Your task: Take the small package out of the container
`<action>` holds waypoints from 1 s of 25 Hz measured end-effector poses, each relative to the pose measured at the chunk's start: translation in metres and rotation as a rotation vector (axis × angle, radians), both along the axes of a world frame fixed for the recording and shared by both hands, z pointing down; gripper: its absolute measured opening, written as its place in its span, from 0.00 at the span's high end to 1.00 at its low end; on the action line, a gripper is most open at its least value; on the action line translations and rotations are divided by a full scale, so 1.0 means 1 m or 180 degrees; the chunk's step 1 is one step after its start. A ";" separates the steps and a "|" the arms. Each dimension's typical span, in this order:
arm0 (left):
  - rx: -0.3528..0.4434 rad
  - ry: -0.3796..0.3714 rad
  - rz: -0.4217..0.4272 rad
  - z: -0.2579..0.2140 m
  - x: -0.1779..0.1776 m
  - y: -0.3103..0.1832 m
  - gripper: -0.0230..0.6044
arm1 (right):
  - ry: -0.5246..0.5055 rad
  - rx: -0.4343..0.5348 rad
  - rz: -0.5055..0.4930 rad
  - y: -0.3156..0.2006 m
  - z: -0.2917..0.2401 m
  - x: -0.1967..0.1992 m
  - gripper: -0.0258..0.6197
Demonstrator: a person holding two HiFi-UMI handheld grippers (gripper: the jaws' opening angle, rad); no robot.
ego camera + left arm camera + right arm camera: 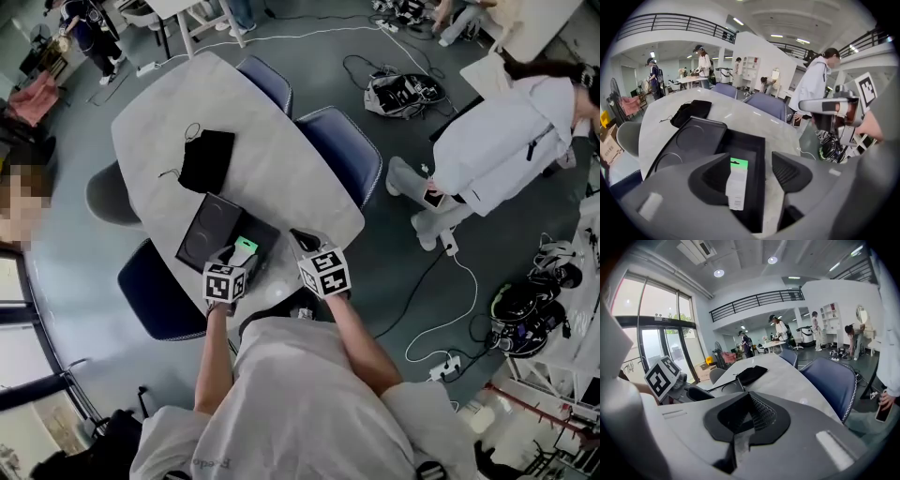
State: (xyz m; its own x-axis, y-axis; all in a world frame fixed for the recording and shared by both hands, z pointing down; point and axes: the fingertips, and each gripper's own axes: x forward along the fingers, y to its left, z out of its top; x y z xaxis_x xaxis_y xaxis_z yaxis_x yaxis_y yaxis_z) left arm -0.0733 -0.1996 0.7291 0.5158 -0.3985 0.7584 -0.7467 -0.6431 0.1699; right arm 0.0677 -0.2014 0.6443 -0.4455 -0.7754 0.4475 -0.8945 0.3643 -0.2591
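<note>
Here the left gripper [750,176] hung over the open black container [743,136] with its jaws well apart, and the small package [737,182], white with a green top, showed between them, closer to the left pad than to the right one. I could not say that any pad was pressing on it, so I judged it as not yet gripped; it was inside the container, standing or leaning along its length. I think the jaws were kept wide for a reason: the package is thin and the container walls are near it, so the gripper needs room to go down on both sides before it closes. In the head view the left gripper [236,255] pointed steeply down at the package [246,246], and the lid [208,232] lay just beside the container on the grey table [187,103], probably put there to leave the opening free. The right gripper [740,420] had its jaws together with nothing between them. It waited to the right of the container [265,234], near it but apart, perhaps ready to steady the box. A black pouch [206,159] lay farther away.
</note>
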 end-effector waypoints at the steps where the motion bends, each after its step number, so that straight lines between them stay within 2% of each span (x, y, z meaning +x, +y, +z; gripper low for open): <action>1: -0.0030 -0.0019 0.0036 0.003 0.005 0.001 0.48 | 0.0023 0.0019 0.0024 0.000 -0.002 0.005 0.96; 6: -0.0083 -0.0160 0.0120 0.008 0.000 -0.005 0.43 | -0.0006 0.0049 0.0159 -0.002 -0.011 0.011 0.96; 12: -0.0165 -0.0388 0.0137 0.038 -0.008 -0.007 0.40 | -0.0005 0.0048 0.0224 0.001 -0.006 0.018 0.96; 18: -0.0236 -0.0363 0.0029 0.057 -0.018 -0.006 0.40 | -0.0011 0.0033 0.0261 0.004 -0.006 0.022 0.96; 25: -0.0111 -0.0538 0.0028 0.069 -0.018 -0.008 0.40 | 0.0004 0.0016 0.0268 0.004 -0.003 0.023 0.96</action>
State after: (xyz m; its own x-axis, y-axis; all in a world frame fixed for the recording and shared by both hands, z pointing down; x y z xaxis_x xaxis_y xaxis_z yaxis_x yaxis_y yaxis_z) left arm -0.0917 -0.2077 0.7986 0.3830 -0.3665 0.8479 -0.7610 -0.6455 0.0647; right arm 0.0906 -0.1975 0.6413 -0.3779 -0.8124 0.4442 -0.9224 0.2889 -0.2563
